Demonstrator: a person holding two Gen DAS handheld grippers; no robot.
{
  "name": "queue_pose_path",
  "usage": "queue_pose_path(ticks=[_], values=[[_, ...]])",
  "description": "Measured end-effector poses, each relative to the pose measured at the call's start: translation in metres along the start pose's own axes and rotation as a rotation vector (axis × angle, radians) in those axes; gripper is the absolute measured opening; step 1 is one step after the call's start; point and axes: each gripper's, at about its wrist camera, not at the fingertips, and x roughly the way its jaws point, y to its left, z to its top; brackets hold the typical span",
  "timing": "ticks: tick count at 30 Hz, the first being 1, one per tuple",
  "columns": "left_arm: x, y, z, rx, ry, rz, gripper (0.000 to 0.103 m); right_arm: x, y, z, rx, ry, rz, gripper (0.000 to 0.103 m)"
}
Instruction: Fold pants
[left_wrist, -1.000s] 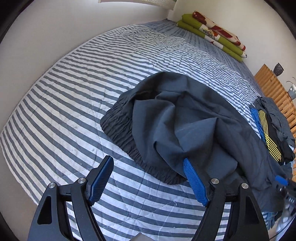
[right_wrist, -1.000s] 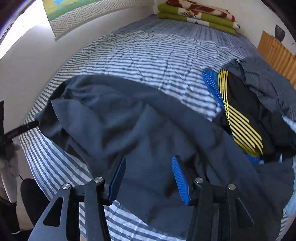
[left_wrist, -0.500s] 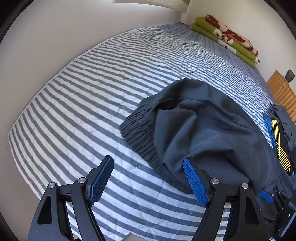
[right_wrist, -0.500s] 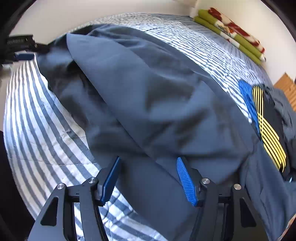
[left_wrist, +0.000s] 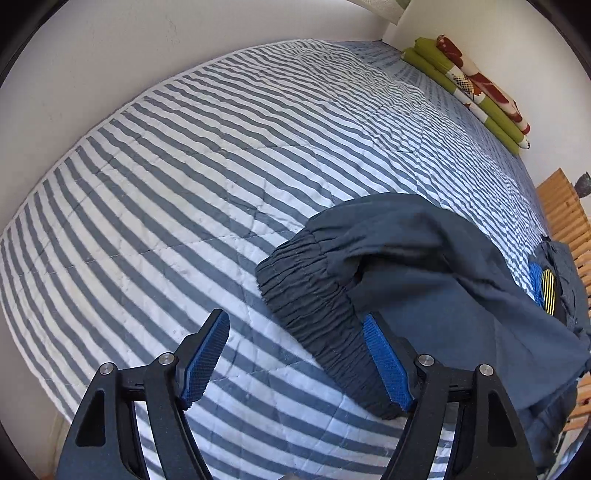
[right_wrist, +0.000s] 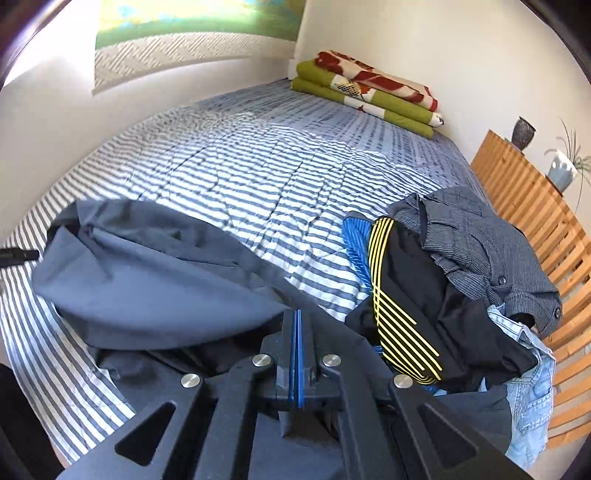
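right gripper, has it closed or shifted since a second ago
Yes. The right gripper has just been closing and now looks shut on the dark pants. Its view has also risen: the folded blanket by the far wall sits lower in frame.

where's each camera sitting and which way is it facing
Left wrist: on the left tongs, looking steeply down the striped bed at the waistband of the dark pants; only its two open blue-padded fingers show, the right one against the waistband.
Right wrist: on the right tongs, looking up the bed toward the far wall, over the pants and a heap of clothes; its pads are shut, though any cloth between them is not visible.
Shared: the bed, pants, clothes heap and folded blanket.
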Motion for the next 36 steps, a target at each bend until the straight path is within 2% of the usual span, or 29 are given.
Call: queue_pose_path(ticks=[4, 5, 6, 8, 10, 14, 17, 21, 23, 25, 26, 27, 28, 29, 30, 31, 32, 33, 35, 36], values=[[0.024, -0.025, 0.014, 0.071, 0.026, 0.033, 0.075, -0.016, -0.022, -0.003, 0.025, 0.005, -0.013, 0.0], [0.029, -0.03, 0.016, 0.08, 0.029, 0.044, 0.059, -0.017, -0.024, -0.008, 0.025, 0.019, -0.006, 0.0], [0.035, -0.034, 0.018, 0.085, 0.042, 0.053, 0.036, -0.019, -0.025, -0.013, 0.026, 0.032, -0.003, 0.0], [0.037, -0.037, 0.021, 0.072, 0.051, 0.035, 0.028, -0.024, -0.031, -0.022, 0.033, 0.034, -0.017, 0.0], [0.027, -0.037, 0.022, 0.074, 0.023, 0.006, 0.024, -0.031, -0.037, -0.024, 0.055, 0.014, -0.024, 0.0], [-0.03, -0.035, 0.034, 0.078, -0.088, -0.065, 0.02, -0.051, -0.046, -0.007, 0.096, -0.053, -0.011, 0.0], [-0.088, -0.035, 0.052, 0.088, -0.19, -0.088, 0.02, -0.073, -0.036, 0.016, 0.051, -0.133, -0.035, 0.0], [-0.149, -0.054, 0.083, 0.139, -0.305, -0.07, 0.02, -0.093, -0.031, 0.059, 0.032, -0.237, -0.054, 0.0], [-0.157, -0.072, 0.105, 0.162, -0.333, -0.04, 0.021, -0.092, -0.035, 0.082, 0.048, -0.27, -0.074, 0.0], [-0.143, -0.095, 0.127, 0.211, -0.31, 0.0, 0.028, -0.075, -0.044, 0.107, 0.075, -0.283, -0.122, 0.0], [-0.131, -0.103, 0.134, 0.228, -0.264, 0.023, 0.031, -0.06, -0.045, 0.118, 0.062, -0.272, -0.179, 0.0], [-0.122, -0.109, 0.139, 0.226, -0.224, 0.019, 0.032, -0.037, -0.046, 0.128, 0.031, -0.221, -0.221, 0.002], [-0.118, -0.112, 0.136, 0.232, -0.214, -0.001, 0.032, -0.015, -0.047, 0.133, 0.01, -0.157, -0.233, 0.008], [-0.115, -0.114, 0.132, 0.249, -0.225, -0.01, 0.038, 0.005, -0.049, 0.132, 0.003, -0.084, -0.234, 0.014], [-0.108, -0.12, 0.125, 0.266, -0.243, -0.004, 0.053, 0.018, -0.051, 0.126, 0.002, -0.033, -0.213, 0.027], [-0.105, -0.116, 0.118, 0.273, -0.253, -0.001, 0.06, 0.024, -0.051, 0.118, -0.002, -0.008, -0.178, 0.039], [-0.097, -0.113, 0.109, 0.276, -0.247, 0.001, 0.065, 0.027, -0.05, 0.106, -0.008, -0.003, -0.151, 0.042], [-0.09, -0.105, 0.099, 0.279, -0.23, 0.0, 0.065, 0.029, -0.047, 0.093, -0.017, 0.0, -0.144, 0.046], [-0.073, -0.087, 0.078, 0.29, -0.191, 0.018, 0.065, 0.03, -0.044, 0.065, -0.019, 0.022, -0.115, 0.046], [-0.061, -0.077, 0.07, 0.295, -0.164, 0.023, 0.065, 0.03, -0.042, 0.049, -0.009, 0.043, -0.062, 0.047]])
